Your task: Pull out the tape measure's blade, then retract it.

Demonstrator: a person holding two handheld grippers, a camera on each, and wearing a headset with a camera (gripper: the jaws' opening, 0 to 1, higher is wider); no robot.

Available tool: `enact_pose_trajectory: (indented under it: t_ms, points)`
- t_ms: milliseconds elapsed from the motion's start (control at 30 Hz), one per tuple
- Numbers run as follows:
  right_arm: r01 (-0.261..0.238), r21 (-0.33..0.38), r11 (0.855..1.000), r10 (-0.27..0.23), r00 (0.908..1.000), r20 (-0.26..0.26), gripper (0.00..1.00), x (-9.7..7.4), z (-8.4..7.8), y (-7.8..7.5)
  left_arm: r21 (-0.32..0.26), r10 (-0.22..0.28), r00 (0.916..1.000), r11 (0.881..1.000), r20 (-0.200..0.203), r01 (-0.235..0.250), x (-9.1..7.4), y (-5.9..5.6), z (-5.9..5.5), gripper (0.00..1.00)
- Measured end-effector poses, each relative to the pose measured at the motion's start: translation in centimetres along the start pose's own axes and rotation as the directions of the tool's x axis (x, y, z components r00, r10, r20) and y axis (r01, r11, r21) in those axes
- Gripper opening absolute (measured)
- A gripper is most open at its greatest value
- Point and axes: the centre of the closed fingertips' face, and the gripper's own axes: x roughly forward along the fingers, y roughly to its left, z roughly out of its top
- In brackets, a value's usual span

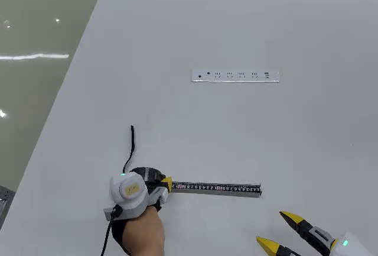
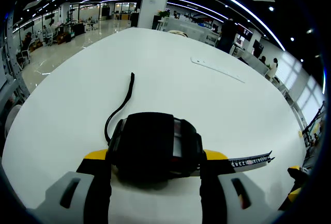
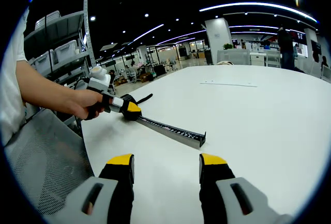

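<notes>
- Your left claw is clenched on the tape measure's case, anchoring it against the table.
- The blade lies drawn out sideways from that claw.
- Your right claw hangs released, the blade's end just ahead of it, probably freeing it to retract.

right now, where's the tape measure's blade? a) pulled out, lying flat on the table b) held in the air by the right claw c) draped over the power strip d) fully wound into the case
a: the blade runs out flat along the table from the tape measure gripped in the left claw, with the open right claw clear of it.
</notes>
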Motion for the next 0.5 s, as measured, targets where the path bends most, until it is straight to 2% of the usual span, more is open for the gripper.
enact_pose_trajectory:
  t_ms: [233, 500]
  points:
    - [-0.009, -0.019, 1.0, 0.008, 0.9998, -0.016, 0.5, 0.3, -0.2, 0.0, -0.003, -0.002, 1.0, 1.0, 0.003, 0.002, 0.1, 0.0, 0.0, 0.67]
    - [-0.061, -0.051, 0.997, 0.06, 0.9976, -0.034, 0.5, 1.0, -0.1, -0.1, -0.003, -0.004, 1.0, 1.0, 0.005, 0.004, 0.0, 0.0, 0.0, 0.67]
